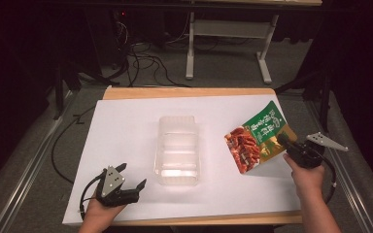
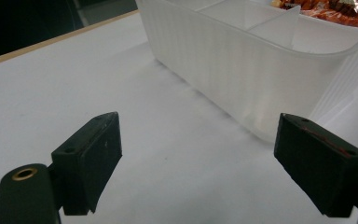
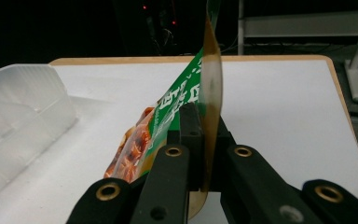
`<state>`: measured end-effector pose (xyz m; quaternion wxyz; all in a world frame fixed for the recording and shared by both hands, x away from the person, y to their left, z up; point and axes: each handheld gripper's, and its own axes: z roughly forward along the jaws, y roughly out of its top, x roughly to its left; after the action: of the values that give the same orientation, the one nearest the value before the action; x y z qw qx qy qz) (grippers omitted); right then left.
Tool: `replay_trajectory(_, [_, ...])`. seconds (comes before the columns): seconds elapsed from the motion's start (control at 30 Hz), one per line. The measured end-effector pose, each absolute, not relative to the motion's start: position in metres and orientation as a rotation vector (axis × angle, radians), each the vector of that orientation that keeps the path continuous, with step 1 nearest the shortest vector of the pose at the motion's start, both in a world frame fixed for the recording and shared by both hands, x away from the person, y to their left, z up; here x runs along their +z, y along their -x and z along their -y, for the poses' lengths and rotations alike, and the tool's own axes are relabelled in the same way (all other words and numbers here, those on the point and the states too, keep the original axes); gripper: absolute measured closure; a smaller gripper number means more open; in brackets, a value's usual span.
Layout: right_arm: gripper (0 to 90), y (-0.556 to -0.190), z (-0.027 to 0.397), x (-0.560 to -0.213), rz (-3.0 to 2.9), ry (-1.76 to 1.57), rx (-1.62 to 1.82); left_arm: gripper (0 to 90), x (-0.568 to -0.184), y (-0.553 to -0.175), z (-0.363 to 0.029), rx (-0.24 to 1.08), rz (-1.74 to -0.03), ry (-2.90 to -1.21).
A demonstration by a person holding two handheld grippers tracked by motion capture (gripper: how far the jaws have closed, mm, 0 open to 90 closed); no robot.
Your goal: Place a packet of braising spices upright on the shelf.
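- Right gripper [image 1: 282, 141]: at the right side of the bench, held in the person's right hand [image 1: 305, 175]; its jaws are clamped on the near right edge of a snack packet [image 1: 258, 137].
- Snack packet: a flat green pouch printed with a picture of red-brown food; it is raised off the bench surface and tilted, its printed face toward the high view. In the right gripper view the packet [image 3: 168, 112] stands on edge between the two black jaws, which press on it from both sides.
- Left gripper [image 1: 132, 175]: at the near left of the bench, held in the person's left hand [image 1: 98, 212]; its jaws stand wide apart with nothing between them, as the left gripper view [image 2: 198, 154] shows.
- Clear plastic container [image 1: 178, 149]: at the middle of the bench, between the two grippers and apart from both; it is translucent, with ribbed walls and an inner divider [image 2: 272, 25].
- Bench [image 1: 126, 121]: a wooden top covered by a white sheet.
- Background: dark floor at the far side, with cables [image 1: 141, 63] and a white frame on feet [image 1: 228, 43].
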<state>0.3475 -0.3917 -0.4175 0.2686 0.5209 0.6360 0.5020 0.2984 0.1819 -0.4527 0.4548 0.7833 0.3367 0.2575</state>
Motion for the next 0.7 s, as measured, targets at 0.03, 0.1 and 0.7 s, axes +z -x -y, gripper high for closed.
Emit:
replay_trajectory(0.03, [90.0, -0.347, 0.391, -0.416, -1.715, -1.395, 1.353, 15.4, -0.453, -0.298, -0.182, 0.637, -0.830, -1.933])
replay_trajectory(0.1, [90.0, -0.345, 0.387, -0.414, -1.713, -1.382, 1.350, 15.4, -0.452, -0.298, -0.182, 0.638, -0.831, -1.931])
replay_trajectory(0.7, [90.0, -0.336, 0.364, -0.396, -1.723, -1.239, 1.386, 15.4, -0.452, -0.299, -0.183, 0.642, -0.834, -1.922])
